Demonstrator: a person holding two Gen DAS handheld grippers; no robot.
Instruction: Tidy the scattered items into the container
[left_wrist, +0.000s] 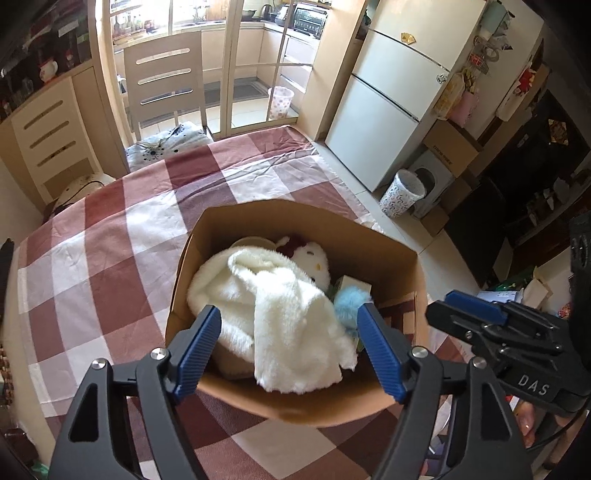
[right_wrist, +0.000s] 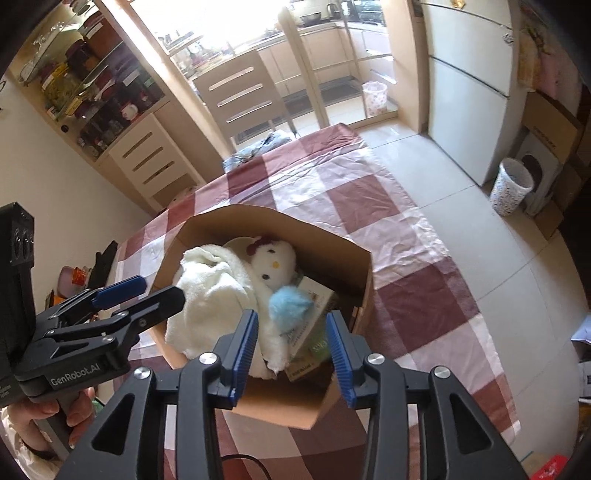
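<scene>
An open cardboard box (left_wrist: 306, 218) (right_wrist: 364, 291) stands on the checked tablecloth. Inside lie a white fluffy towel (left_wrist: 280, 314) (right_wrist: 214, 295), a white plush toy with a dark red bow (left_wrist: 312, 260) (right_wrist: 275, 262), a blue pompom (left_wrist: 351, 301) (right_wrist: 290, 304) and a green booklet (right_wrist: 314, 332). My left gripper (left_wrist: 290, 350) hovers over the box's near rim, open and empty. My right gripper (right_wrist: 291, 350) also hovers over the near rim, open and empty. It shows at the right of the left wrist view (left_wrist: 480, 310); the left gripper shows at the left of the right wrist view (right_wrist: 147, 291).
The red and white checked tablecloth (left_wrist: 110, 258) (right_wrist: 406, 295) covers the table around the box. A chair (left_wrist: 166, 81) stands at the far end, a drawer cabinet (left_wrist: 51, 136) on the left. A fridge (left_wrist: 399, 92) and a patterned bin (left_wrist: 400, 194) stand on the right.
</scene>
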